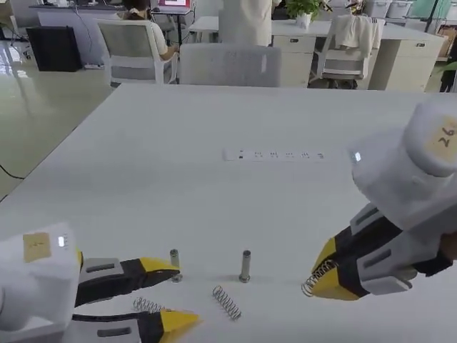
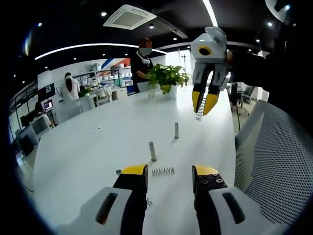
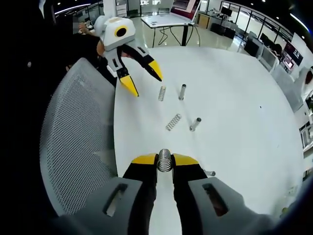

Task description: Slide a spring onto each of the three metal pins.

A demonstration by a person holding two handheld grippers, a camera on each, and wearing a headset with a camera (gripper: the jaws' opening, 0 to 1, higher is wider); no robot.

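Three short metal pins stand in a row on the white table: one point(image 1: 174, 261) by my left gripper, one point(image 1: 245, 266) in the middle, and the third point(image 3: 210, 173) close beside my right gripper. My right gripper point(image 1: 321, 282) hangs just above the table at the right, shut on a spring point(image 3: 165, 160) that sticks out from its tips. A loose spring point(image 1: 227, 301) lies in front of the middle pin. My left gripper point(image 1: 170, 293) is open at the bottom left, with another spring point(image 1: 146, 306) lying on the table between its jaws.
The white table point(image 1: 235, 200) stretches far ahead, with a flat power strip point(image 1: 275, 154) set into its middle. A grey mesh chair point(image 3: 78, 147) stands at the near edge. Office chairs, desks and a seated person point(image 1: 139, 21) are beyond the far edge.
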